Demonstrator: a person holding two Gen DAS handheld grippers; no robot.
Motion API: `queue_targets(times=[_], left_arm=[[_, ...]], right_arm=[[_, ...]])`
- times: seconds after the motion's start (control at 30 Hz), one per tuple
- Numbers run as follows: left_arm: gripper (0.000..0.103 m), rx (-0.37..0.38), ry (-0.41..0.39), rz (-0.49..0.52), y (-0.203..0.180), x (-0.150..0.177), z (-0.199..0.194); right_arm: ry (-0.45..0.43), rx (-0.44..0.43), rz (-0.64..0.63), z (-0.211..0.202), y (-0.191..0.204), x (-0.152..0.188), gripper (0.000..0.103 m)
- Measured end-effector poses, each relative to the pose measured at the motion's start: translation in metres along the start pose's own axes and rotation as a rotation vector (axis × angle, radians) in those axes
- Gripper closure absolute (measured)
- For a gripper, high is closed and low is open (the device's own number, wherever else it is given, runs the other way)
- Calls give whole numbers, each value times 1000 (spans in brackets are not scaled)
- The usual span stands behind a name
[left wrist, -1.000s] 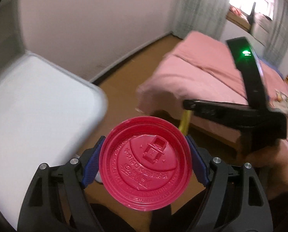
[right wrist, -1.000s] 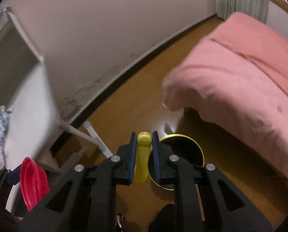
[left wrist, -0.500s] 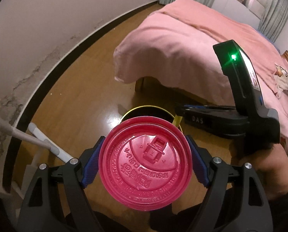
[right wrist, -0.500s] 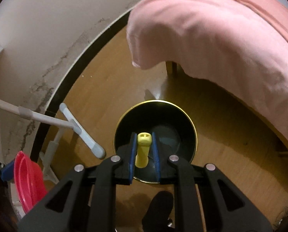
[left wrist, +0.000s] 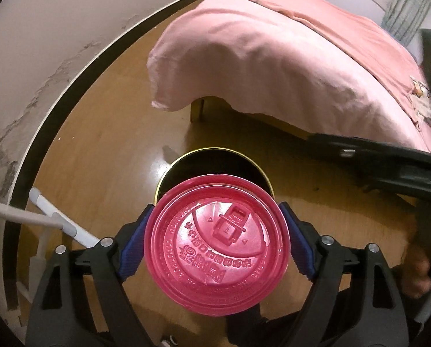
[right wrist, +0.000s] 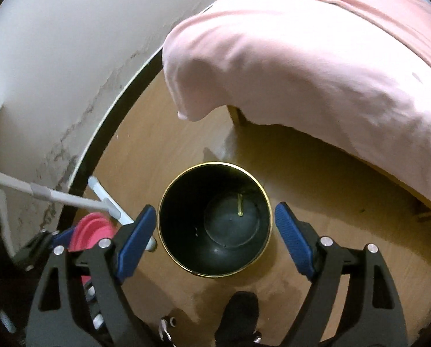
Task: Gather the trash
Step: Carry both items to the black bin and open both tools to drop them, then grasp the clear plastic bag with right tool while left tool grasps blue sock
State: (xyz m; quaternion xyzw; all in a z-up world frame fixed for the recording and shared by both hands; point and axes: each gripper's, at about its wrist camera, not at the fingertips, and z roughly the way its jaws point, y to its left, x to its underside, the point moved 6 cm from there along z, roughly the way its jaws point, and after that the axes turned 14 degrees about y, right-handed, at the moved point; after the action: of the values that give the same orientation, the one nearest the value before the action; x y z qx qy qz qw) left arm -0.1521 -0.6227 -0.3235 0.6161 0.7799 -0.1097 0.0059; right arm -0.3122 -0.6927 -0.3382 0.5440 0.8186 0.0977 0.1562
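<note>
My left gripper (left wrist: 216, 244) is shut on a red plastic cup lid (left wrist: 216, 244) and holds it above the near rim of a black bin with a gold rim (left wrist: 215, 159) on the wood floor. The lid also shows at the left of the right wrist view (right wrist: 92, 231). My right gripper (right wrist: 214, 231) is open and empty, straight over the bin (right wrist: 215, 219). A small yellow stick (right wrist: 240, 205) lies on the bin's bottom.
A bed with a pink cover (left wrist: 287, 57) stands to the right and behind the bin. White table legs (right wrist: 70, 199) stand at the left near the dark baseboard (right wrist: 114, 133) and wall. A dark shoe (right wrist: 238, 315) is below the bin.
My right gripper opened and the yellow stick dropped into the bin. Both grippers moved closer over the bin, with the lid still held.
</note>
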Motion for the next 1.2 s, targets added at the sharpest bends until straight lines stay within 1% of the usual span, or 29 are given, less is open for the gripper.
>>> queue_targets(times=[0.03, 0.07, 0.1, 0.13, 0.3, 0.37, 0.5, 0.53, 0.6, 0.67, 0.73, 0.8, 0.83, 0.9, 0.93, 1.0, 1.03, 1.07, 1.1, 1.17, 1.2], left_arm=[[20, 0, 5, 9, -4, -3, 3], [18, -1, 11, 15, -6, -6, 7], [13, -7, 17, 22, -9, -9, 8], [11, -13, 14, 25, -11, -11, 8], [11, 6, 2, 26, -20, -17, -4], [11, 12, -17, 21, -22, -16, -17], [11, 11, -61, 17, -25, -4, -58], [11, 7, -82, 8, -24, 4, -78], [10, 1, -108, -5, -20, 15, -104], [10, -3, -147, -33, -11, 33, -143], [10, -19, -192, -73, 5, 55, -182], [10, -45, -244, -133, 32, 84, -226], [10, -52, -262, -156, 43, 95, -240], [10, -84, -304, -224, 74, 125, -272], [10, -110, -325, -272, 95, 145, -290], [10, -147, -353, -357, 129, 181, -317], [10, -178, -366, -424, 154, 209, -334], [10, -193, -376, -458, 167, 224, -343], [10, -215, -384, -500, 183, 243, -352], [10, -267, -395, -607, 217, 288, -370], [10, -288, -405, -669, 235, 314, -379]], right_arm=[[-11, -8, 16, -7, -4, 3, 22], [-22, -14, 28, -14, -7, 6, 22], [-39, -21, 45, -24, -11, 10, 22], [-50, -25, 53, -32, -14, 14, 22], [-107, -38, 61, -71, -15, 28, 22], [-125, -33, 53, -85, -13, 32, 22], [-167, -22, 18, -115, 3, 41, 21], [-174, -17, 9, -121, 9, 42, 20], [-196, -21, -20, -135, 25, 46, 19], [-209, -32, -50, -145, 44, 49, 18], [-222, -56, -107, -158, 74, 54, 18], [-230, -88, -179, -168, 113, 56, 18], [-230, -101, -212, -172, 132, 59, 18], [-219, -147, -314, -175, 187, 68, 18], [-213, -164, -357, -175, 210, 73, 18], [-196, -209, -489, -174, 276, 91, 18], [-188, -223, -540, -173, 300, 99, 18], [-179, -233, -598, -171, 327, 106, 18], [-167, -244, -686, -167, 366, 123, 18], [-158, -254, -806, -164, 422, 149, 18], [-156, -258, -849, -163, 442, 161, 18]])
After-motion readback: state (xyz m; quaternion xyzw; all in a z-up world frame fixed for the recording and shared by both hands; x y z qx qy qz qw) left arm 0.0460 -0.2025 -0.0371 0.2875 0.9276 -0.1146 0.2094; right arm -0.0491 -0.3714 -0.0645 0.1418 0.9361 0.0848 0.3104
